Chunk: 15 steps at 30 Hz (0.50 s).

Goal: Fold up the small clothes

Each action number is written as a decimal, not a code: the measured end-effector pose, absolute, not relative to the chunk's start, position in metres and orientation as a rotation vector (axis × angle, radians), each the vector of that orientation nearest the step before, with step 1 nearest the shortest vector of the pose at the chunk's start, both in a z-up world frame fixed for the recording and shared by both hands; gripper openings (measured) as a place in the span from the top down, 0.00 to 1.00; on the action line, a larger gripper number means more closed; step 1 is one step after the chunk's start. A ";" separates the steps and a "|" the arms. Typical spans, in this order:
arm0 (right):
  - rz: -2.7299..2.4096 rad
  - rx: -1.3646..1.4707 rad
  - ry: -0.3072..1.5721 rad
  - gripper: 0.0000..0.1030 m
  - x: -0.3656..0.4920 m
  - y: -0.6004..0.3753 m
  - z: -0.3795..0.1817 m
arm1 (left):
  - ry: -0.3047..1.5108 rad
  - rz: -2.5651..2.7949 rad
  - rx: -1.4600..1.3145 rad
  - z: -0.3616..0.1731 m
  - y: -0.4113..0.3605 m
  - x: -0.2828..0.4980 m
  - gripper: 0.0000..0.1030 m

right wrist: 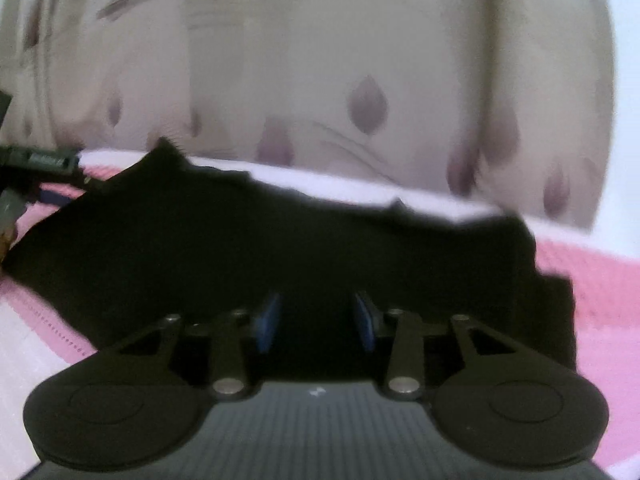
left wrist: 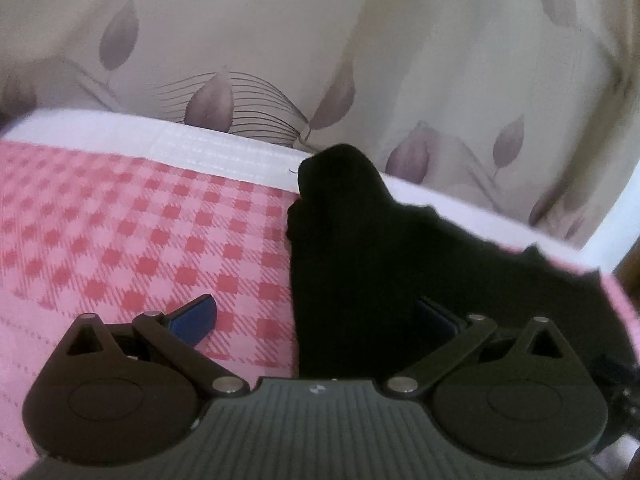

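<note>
A black garment (left wrist: 360, 240) lies bunched on a pink checked cloth (left wrist: 120, 232), near its far white border. My left gripper (left wrist: 316, 314) is open wide. Its left blue pad (left wrist: 196, 316) is over the checked cloth and its right pad (left wrist: 436, 316) is over the garment's near part. In the right wrist view the same black garment (right wrist: 280, 240) spreads across the middle. My right gripper (right wrist: 317, 318) hovers low over its near edge, and its blue pads (right wrist: 267, 320) stand apart without pressing on the fabric. The picture is blurred.
A cream curtain with mauve leaf prints (left wrist: 280, 40) hangs right behind the cloth's far white edge (left wrist: 200, 144). Dark hardware (right wrist: 40, 158) pokes in at the left edge of the right wrist view. Pink cloth (right wrist: 600, 300) continues to the right of the garment.
</note>
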State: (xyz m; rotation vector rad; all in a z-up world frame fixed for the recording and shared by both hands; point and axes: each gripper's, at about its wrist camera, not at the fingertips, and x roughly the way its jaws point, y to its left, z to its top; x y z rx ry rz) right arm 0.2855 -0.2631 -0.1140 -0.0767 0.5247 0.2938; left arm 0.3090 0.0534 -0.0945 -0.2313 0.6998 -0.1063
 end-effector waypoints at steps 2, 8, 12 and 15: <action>0.293 -0.065 0.510 0.57 0.281 -0.264 -0.111 | 0.716 -0.097 -0.167 -0.096 0.047 0.313 0.00; 0.325 -0.037 0.534 0.30 0.278 -0.268 -0.112 | 0.736 -0.108 -0.057 -0.101 0.032 0.321 0.00; 0.357 -0.041 0.556 0.18 0.285 -0.265 -0.115 | 0.744 -0.114 0.004 -0.101 0.025 0.326 0.00; 0.365 -0.054 0.572 0.14 0.287 -0.262 -0.117 | 0.746 -0.120 0.032 -0.101 0.023 0.330 0.00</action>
